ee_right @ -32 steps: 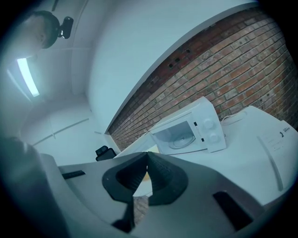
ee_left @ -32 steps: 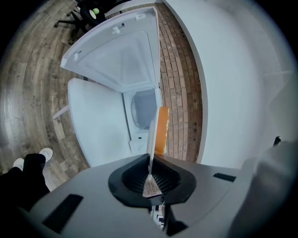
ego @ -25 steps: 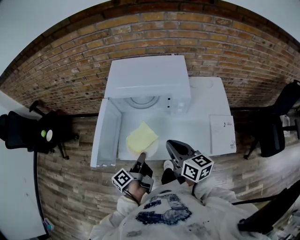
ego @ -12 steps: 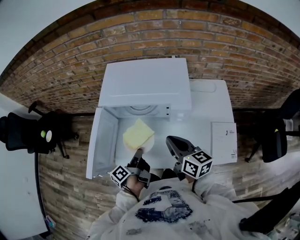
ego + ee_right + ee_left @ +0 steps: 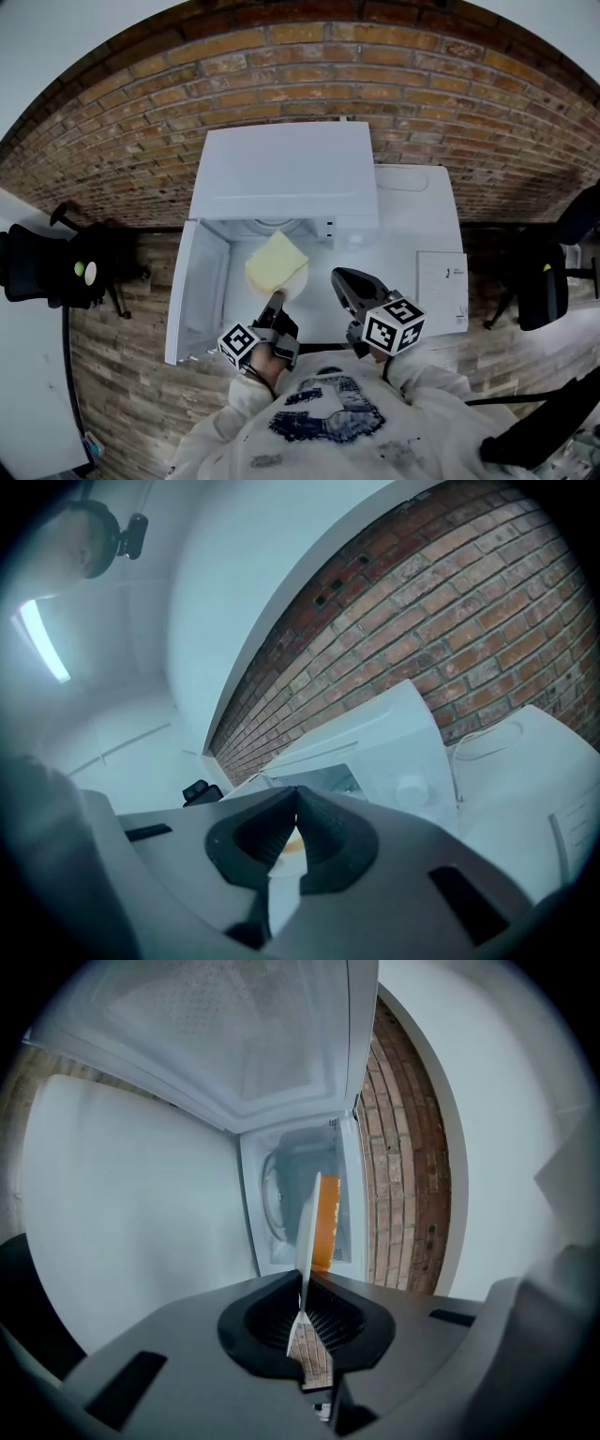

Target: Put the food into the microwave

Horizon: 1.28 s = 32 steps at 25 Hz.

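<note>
A white plate (image 5: 299,284) carries a flat yellow piece of food (image 5: 275,262). It sits at the mouth of the open white microwave (image 5: 286,173), partly under its top. My left gripper (image 5: 275,302) is shut on the plate's near rim. In the left gripper view the plate (image 5: 307,1232) stands edge-on between the jaws, with the food (image 5: 326,1222) on its right face and the oven's turntable (image 5: 272,1194) behind. My right gripper (image 5: 339,278) hovers to the right of the plate, shut, with nothing in it. The right gripper view shows the microwave (image 5: 366,752) ahead.
The microwave door (image 5: 197,281) stands swung open to the left. The oven rests on a white table (image 5: 417,220) with a printed sheet (image 5: 442,278) at its right. A brick wall rises behind. Black chairs stand at far left (image 5: 47,267) and far right (image 5: 562,253).
Both grippers have moved forward toward the microwave. The plate with the food has gone from in front of the opening to its mouth.
</note>
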Each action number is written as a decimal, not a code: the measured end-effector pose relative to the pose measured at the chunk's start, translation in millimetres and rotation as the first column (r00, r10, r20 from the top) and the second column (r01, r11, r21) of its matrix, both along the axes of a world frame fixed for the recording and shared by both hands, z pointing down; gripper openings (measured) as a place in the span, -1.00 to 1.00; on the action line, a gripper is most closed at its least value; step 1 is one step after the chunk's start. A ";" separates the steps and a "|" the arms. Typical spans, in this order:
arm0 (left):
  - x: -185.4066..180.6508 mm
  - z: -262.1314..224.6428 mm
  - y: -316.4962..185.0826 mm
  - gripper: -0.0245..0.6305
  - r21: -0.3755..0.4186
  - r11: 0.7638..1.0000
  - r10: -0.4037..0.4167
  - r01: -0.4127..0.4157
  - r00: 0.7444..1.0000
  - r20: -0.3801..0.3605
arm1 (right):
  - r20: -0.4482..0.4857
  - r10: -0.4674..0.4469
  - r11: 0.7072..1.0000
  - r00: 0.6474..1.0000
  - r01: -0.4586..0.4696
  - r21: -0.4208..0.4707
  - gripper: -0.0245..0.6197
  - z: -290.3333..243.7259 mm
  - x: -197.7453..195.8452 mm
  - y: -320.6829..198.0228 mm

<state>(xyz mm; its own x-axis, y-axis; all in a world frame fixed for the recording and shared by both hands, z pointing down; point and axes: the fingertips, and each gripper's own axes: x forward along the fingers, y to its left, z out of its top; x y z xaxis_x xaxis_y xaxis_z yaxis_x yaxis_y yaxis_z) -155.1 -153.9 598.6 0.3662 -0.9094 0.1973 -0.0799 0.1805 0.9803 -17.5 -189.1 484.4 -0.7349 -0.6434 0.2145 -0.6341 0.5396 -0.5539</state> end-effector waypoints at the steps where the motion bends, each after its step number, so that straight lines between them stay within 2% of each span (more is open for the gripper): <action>1: -0.6 1.1 -1.8 -0.86 -0.001 1.000 0.002 -0.002 1.000 0.000 | 0.000 0.003 1.000 1.000 -0.003 0.002 -0.88 -0.7 -0.5 -1.9; 15: -9.3 32.5 -31.7 -0.86 -0.060 0.998 0.017 -0.016 1.000 0.005 | -0.046 0.021 1.000 0.999 -0.021 0.004 -0.88 0.0 1.4 -18.9; 27: -15.7 49.3 -66.8 -0.86 -0.065 0.998 -0.006 0.004 1.000 -0.024 | -0.073 -0.017 1.000 0.997 0.018 0.013 -0.88 0.7 -12.2 -29.1; 32: -22.4 62.9 -80.5 -0.86 -0.093 0.996 -0.021 0.018 0.999 -0.040 | -0.085 -0.025 0.999 0.996 0.027 0.019 -0.88 0.2 -16.6 -34.6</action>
